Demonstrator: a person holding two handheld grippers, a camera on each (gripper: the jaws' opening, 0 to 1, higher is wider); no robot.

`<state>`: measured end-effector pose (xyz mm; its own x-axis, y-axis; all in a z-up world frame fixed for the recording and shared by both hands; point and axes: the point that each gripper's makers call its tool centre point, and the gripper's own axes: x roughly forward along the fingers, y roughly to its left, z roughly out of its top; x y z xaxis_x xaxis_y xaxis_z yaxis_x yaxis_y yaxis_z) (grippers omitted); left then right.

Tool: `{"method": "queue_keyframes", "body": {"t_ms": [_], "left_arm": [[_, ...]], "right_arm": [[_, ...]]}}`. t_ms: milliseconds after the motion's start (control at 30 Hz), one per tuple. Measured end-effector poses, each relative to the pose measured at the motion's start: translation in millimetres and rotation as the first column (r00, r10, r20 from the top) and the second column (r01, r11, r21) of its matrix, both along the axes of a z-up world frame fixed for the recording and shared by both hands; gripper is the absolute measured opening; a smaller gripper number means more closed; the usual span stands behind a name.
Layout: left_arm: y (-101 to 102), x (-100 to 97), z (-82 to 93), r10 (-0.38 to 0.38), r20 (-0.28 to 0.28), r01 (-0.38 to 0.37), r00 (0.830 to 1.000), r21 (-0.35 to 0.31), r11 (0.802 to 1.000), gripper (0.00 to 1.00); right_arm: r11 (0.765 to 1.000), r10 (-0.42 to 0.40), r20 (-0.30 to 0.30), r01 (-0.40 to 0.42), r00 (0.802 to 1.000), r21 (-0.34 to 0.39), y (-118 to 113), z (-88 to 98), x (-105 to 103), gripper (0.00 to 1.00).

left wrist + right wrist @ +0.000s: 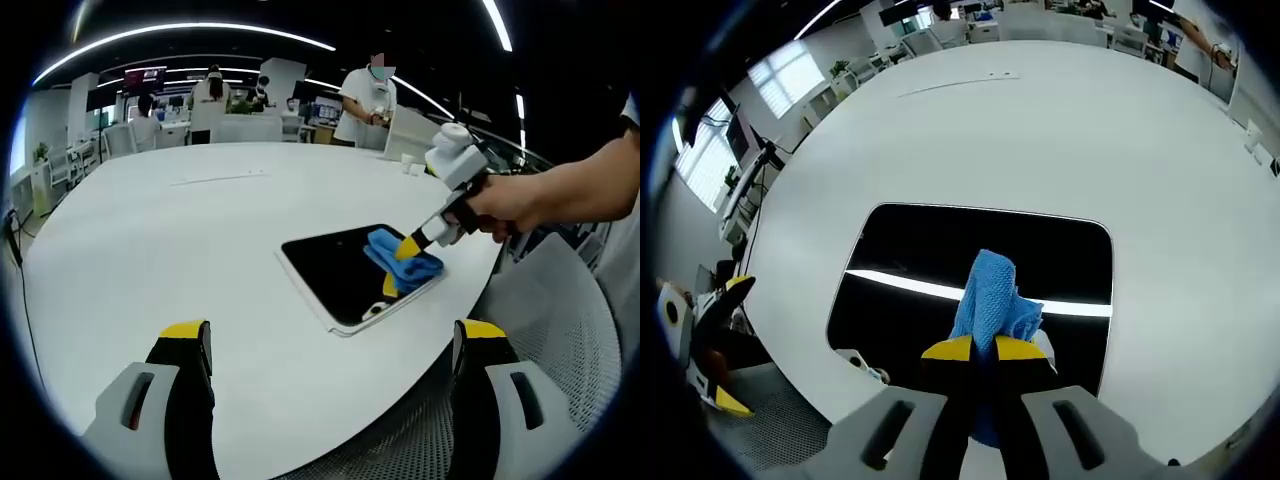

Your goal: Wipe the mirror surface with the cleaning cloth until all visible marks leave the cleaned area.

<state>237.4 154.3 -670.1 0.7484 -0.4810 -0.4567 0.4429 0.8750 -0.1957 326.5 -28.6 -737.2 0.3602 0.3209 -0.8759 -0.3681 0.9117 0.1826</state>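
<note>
A dark rectangular mirror (335, 270) (930, 250) with a white rim lies flat on the white table, near its edge. My right gripper (984, 349) (409, 247) is shut on a blue cleaning cloth (990, 298) (400, 258) and presses it onto the mirror's near half. A bright strip of ceiling light reflects across the glass. My left gripper (330, 335) hangs open over the table's near edge, short of the mirror, with nothing between its yellow-tipped fingers.
The big white table (170, 230) (1060, 130) spreads far beyond the mirror. A grey mesh chair (560, 330) stands at the table's edge. A hand (510, 200) holds the right gripper. People and desks are in the background.
</note>
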Motion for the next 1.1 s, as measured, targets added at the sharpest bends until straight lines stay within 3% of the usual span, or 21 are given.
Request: {"method": "queue_keyframes", "body": {"t_ms": [467, 533, 633, 1100], "left_arm": [[2, 0.3, 1.4, 0.017, 0.002, -0.017, 1.000, -0.008, 1.000, 0.99], [2, -0.1, 1.2, 0.014, 0.000, -0.014, 1.000, -0.006, 1.000, 0.99], [2, 0.0, 0.5, 0.016, -0.003, -0.016, 1.000, -0.007, 1.000, 0.99], [4, 0.6, 0.1, 0.023, 0.001, -0.023, 1.000, -0.009, 1.000, 0.99]], "right_arm": [[0.999, -0.033, -0.023, 0.034, 0.999, 0.037, -1, 0.4, -16, 0.01], [0.997, -0.068, -0.021, 0.069, 0.997, 0.045, -1, 0.3, -16, 0.01], [0.999, -0.028, -0.012, 0.028, 1.000, 0.024, 0, 0.2, -22, 0.01], [0.999, -0.030, -0.027, 0.031, 0.999, 0.038, -2, 0.1, -35, 0.00]]}}
